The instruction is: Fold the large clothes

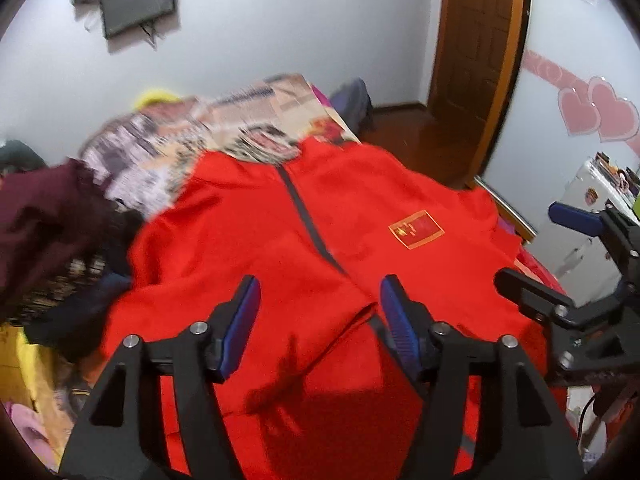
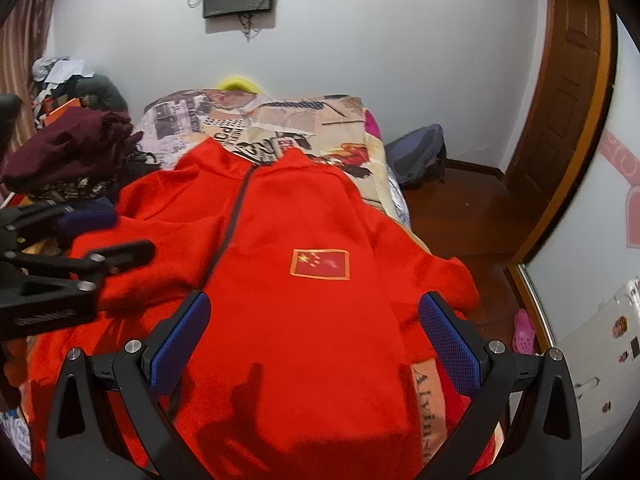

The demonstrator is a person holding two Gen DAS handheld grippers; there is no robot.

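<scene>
A large red zip jacket [image 1: 280, 248] with a flag patch [image 1: 416, 229] lies front up on the bed, collar far from me. It also shows in the right wrist view [image 2: 288, 300], patch [image 2: 320, 263] near the middle. My left gripper [image 1: 318, 300] is open and empty, hovering above the jacket's lower zip. My right gripper [image 2: 314, 320] is open and empty above the jacket's chest and hem; it shows at the right edge of the left wrist view [image 1: 560, 252]. The left gripper shows at the left edge of the right wrist view [image 2: 88, 240].
A patterned bedspread [image 2: 280, 120] covers the bed. A dark maroon garment [image 2: 68, 148] and other clothes pile lie to the left. A backpack [image 2: 420, 156], wooden floor and door [image 2: 568, 80] are to the right. A white cabinet [image 2: 600, 344] stands near right.
</scene>
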